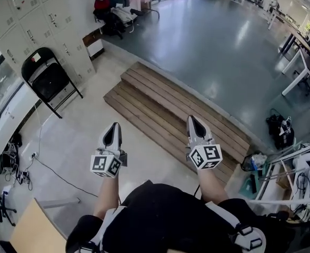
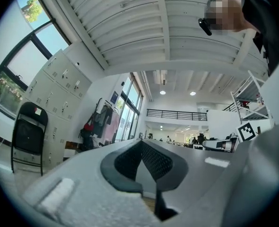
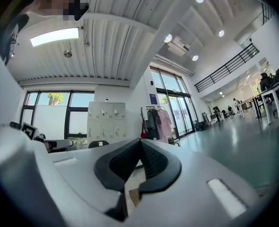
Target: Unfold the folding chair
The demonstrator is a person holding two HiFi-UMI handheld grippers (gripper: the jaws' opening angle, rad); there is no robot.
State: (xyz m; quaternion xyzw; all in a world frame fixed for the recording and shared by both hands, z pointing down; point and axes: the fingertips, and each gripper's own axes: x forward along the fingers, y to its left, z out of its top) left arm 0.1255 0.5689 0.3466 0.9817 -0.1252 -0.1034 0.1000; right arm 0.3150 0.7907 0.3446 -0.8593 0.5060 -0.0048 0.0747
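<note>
A black folding chair (image 1: 48, 79) stands folded, leaning against the grey lockers (image 1: 36, 20) at the upper left. It also shows at the left edge of the left gripper view as the chair (image 2: 28, 136), and its back (image 3: 98, 144) peeks over the right gripper's body. My left gripper (image 1: 112, 129) and right gripper (image 1: 195, 121) are held side by side in front of the person, well apart from the chair. Both have their jaws together with nothing between them.
Low wooden steps (image 1: 168, 115) lie just ahead of both grippers. A clothes rack with garments and bags (image 1: 114, 7) stands at the back. Cables (image 1: 18, 167) trail along the left wall. Shelving and bags (image 1: 281, 162) crowd the right; a wooden tabletop (image 1: 36, 231) is at the lower left.
</note>
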